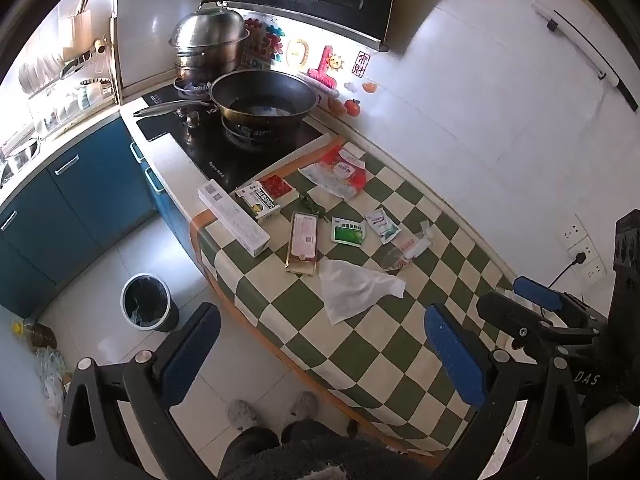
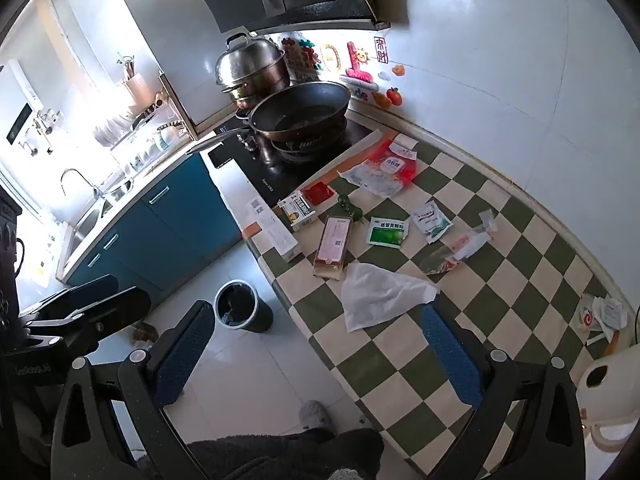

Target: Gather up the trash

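Left gripper (image 1: 324,356) tilted downward, jaws wide apart, nothing between the pads. Right gripper (image 2: 320,356) same downward tilt, jaws fully spread, empty. Both held side by side.

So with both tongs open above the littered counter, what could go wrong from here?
1. The white tissue lies flat on the checkered cloth; a pinch might catch the cloth too.
2. The bin stands on the floor beside the counter, so light sachets such as the green one could miss it when dropped.
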The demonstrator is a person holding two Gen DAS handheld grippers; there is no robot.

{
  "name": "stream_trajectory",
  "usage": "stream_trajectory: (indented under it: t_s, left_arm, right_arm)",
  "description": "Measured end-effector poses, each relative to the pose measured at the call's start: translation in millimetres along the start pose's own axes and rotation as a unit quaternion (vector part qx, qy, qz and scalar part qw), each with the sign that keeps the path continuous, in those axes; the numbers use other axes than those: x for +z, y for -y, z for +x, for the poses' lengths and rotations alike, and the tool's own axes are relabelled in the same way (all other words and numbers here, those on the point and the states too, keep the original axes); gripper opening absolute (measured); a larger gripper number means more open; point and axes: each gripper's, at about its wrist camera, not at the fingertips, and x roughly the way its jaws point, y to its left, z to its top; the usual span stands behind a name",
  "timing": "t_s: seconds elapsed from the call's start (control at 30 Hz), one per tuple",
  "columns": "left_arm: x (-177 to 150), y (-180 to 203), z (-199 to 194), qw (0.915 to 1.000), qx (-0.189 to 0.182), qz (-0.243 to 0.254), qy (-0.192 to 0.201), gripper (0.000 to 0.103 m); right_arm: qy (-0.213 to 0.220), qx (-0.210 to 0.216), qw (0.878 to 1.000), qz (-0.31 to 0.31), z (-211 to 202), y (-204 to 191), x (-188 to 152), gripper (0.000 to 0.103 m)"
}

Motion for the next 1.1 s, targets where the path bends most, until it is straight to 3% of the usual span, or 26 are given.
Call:
stream_trajectory:
  t_s: [0.5, 0.7, 1.1]
  left_arm:
    - [-3, -3, 1, 0.9999, -0.007, -0.009, -0.004, 0.103]
    - [-1, -5, 1, 0.9998, -0.014, -0.012, -0.002, 0.103]
    - [8, -3, 2, 0.9998, -0.017, -0.012, 0.002, 0.103]
  right_arm:
    - [0.0, 0.007, 1.0, 0.003, 1, 6, 5, 0.103]
    - [0.003, 0.01, 1.0, 0.0, 2, -9, -5, 0.103]
    - [0.002, 0.029, 1.0, -0.005, 5, -8, 8, 0.103]
